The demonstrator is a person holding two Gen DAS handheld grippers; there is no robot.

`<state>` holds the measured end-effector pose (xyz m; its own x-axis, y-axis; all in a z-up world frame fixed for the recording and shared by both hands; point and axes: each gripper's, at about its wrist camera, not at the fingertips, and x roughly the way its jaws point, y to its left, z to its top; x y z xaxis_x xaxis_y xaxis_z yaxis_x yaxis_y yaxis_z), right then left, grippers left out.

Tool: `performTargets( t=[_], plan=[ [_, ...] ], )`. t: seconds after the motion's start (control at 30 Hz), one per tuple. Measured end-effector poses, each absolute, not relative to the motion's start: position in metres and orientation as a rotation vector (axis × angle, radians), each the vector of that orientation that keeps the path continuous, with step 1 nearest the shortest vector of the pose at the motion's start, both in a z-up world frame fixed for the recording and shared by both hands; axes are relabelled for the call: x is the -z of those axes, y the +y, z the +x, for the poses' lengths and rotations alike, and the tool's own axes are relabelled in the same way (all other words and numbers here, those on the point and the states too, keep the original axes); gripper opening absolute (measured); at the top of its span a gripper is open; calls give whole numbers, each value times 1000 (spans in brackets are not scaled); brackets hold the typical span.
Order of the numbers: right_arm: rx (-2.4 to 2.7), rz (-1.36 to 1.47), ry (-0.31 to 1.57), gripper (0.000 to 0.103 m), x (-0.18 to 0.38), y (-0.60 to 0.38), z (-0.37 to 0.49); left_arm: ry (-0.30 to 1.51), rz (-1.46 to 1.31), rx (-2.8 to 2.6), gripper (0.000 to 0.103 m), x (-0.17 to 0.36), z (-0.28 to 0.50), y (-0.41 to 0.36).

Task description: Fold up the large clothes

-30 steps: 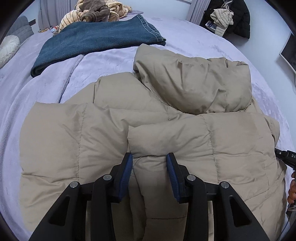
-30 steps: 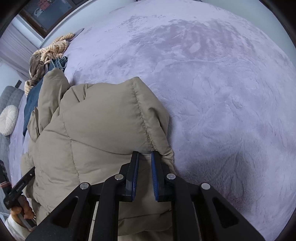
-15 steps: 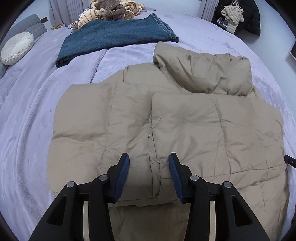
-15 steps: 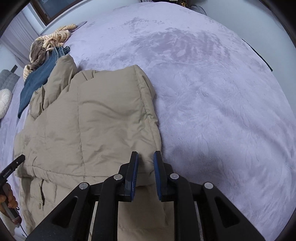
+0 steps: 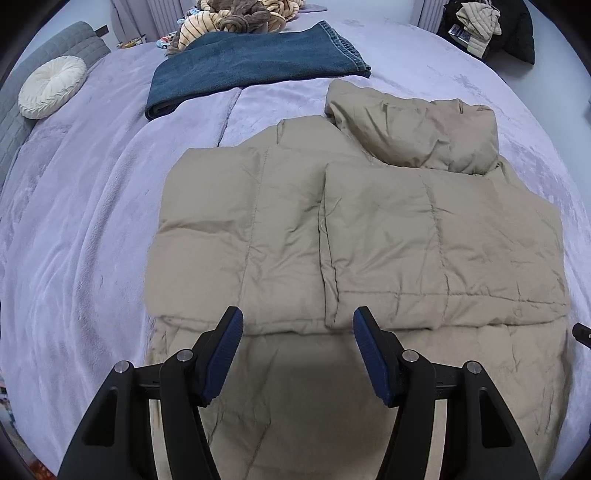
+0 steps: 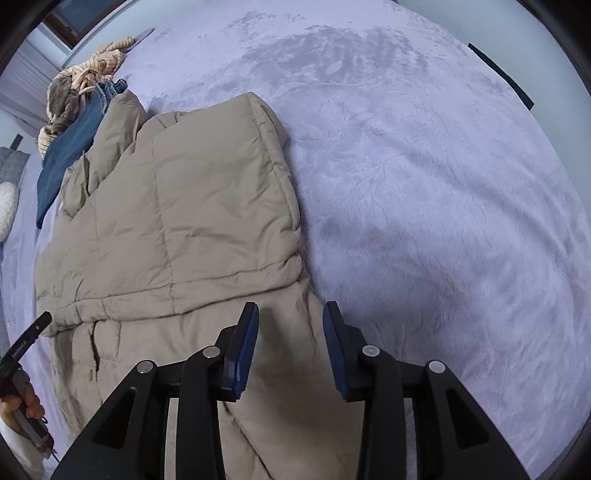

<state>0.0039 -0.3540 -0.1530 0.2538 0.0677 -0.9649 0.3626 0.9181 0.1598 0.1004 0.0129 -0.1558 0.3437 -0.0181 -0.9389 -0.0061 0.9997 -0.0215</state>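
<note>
Lilac plush bed cover point(image 5: 92, 229) serves as folding surface. Beige puffer jacket point(image 5: 369, 229) lies flat mid-bed, upper part doubled over toward hem, likely freshly laid fold. Folded jeans point(image 5: 255, 66) parked beyond, clear of work. Left gripper point(image 5: 298, 354) and right gripper point(image 6: 291, 349) hover above jacket, jaws just been opening, nothing between pads, no contact.

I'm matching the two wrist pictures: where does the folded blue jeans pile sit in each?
Left wrist view: the blue jeans lie at top centre, beyond the beige puffer jacket.
Right wrist view: the blue jeans show as a strip at the left edge, behind the jacket.
Shared landmark: the striped clothes heap just past the jeans.
</note>
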Motion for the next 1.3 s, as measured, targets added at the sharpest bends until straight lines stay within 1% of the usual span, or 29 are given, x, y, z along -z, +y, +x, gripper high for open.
performTargets(
  t=[0.2, 0.27, 0.3, 0.33, 0.37, 0.53, 0.67, 0.77, 0.8, 0.97, 1.03, 1.07, 1.3],
  plan=[
    [171, 432, 1331, 59, 133, -346, -25, 1255, -27, 24, 64, 134, 65, 6],
    [159, 438, 1338, 61, 128, -344, -33, 1259, -40, 25, 64, 129, 56, 3],
    [153, 437, 1343, 63, 126, -343, -36, 1260, -45, 22, 79, 126, 53, 2],
    [148, 436, 1347, 64, 124, -342, -36, 1254, -52, 13, 98, 123, 49, 2],
    [143, 436, 1348, 66, 122, -341, -38, 1237, -63, 3, 101, 119, 45, 2],
    [113, 442, 1355, 72, 115, -340, -47, 1240, -82, 3, 101, 108, 28, -6],
    [76, 442, 1360, 80, 112, -334, -53, 1259, -61, -3, 101, 105, 15, -17],
    [34, 431, 1366, 81, 110, -329, -58, 1270, -73, -7, 101, 103, 3, -23],
    [24, 429, 1371, 83, 111, -328, -59, 1273, -76, -12, 101, 103, -1, -25],
    [-28, 437, 1400, 84, 120, -323, -66, 1289, -96, -52, 101, 104, -27, -29],
    [-44, 435, 1409, 87, 122, -321, -69, 1302, -99, -66, 101, 106, -38, -28],
    [-49, 433, 1412, 94, 122, -320, -71, 1311, -100, -71, 101, 108, -43, -27],
    [-41, 454, 1400, 95, 122, -313, -87, 1356, -107, -71, 101, 118, -71, -16]
  ],
)
